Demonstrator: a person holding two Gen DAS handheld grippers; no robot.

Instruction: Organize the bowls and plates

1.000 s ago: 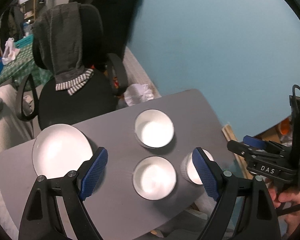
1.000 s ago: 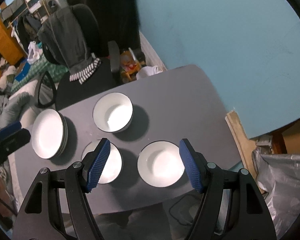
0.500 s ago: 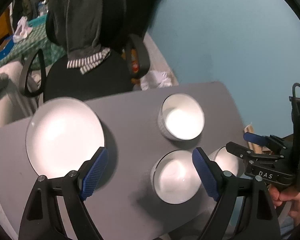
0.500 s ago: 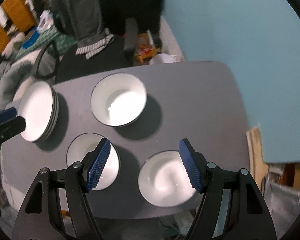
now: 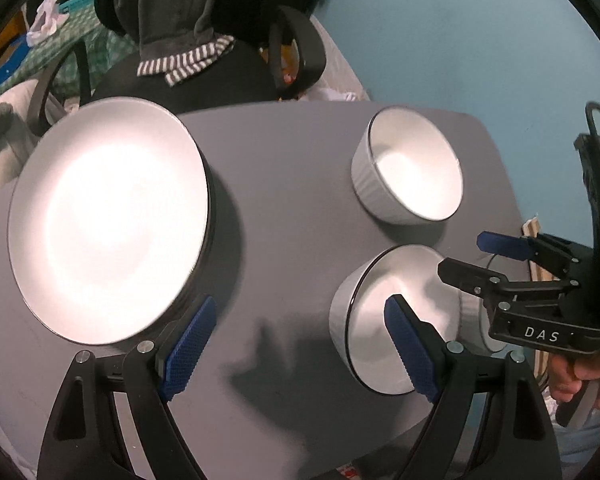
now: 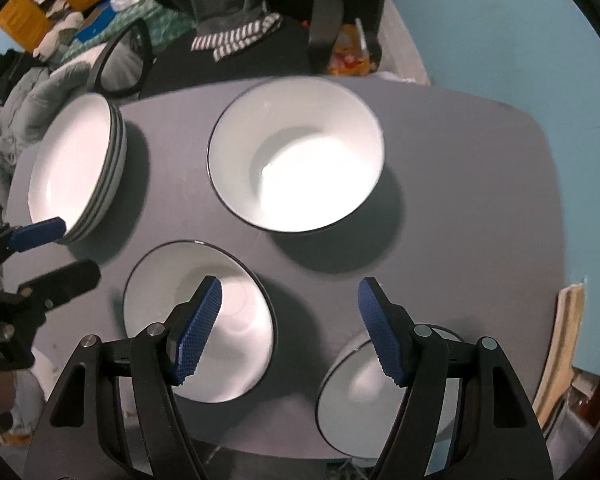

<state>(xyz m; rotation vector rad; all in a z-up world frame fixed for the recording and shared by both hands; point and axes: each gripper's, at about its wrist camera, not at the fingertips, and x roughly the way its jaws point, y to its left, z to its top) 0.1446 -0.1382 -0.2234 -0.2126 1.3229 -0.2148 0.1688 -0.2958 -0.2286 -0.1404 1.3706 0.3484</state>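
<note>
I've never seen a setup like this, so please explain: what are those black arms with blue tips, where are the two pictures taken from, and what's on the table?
They are hand-held grasping tools, one per hand, each carrying a camera that looks along its own two fingers. One picture looks out from the left tool, the other from the right tool. Both are open and hold nothing. On the grey table sit a stack of white dark-rimmed plates and three white bowls: a large one, one nearer and one at the near edge.
</note>
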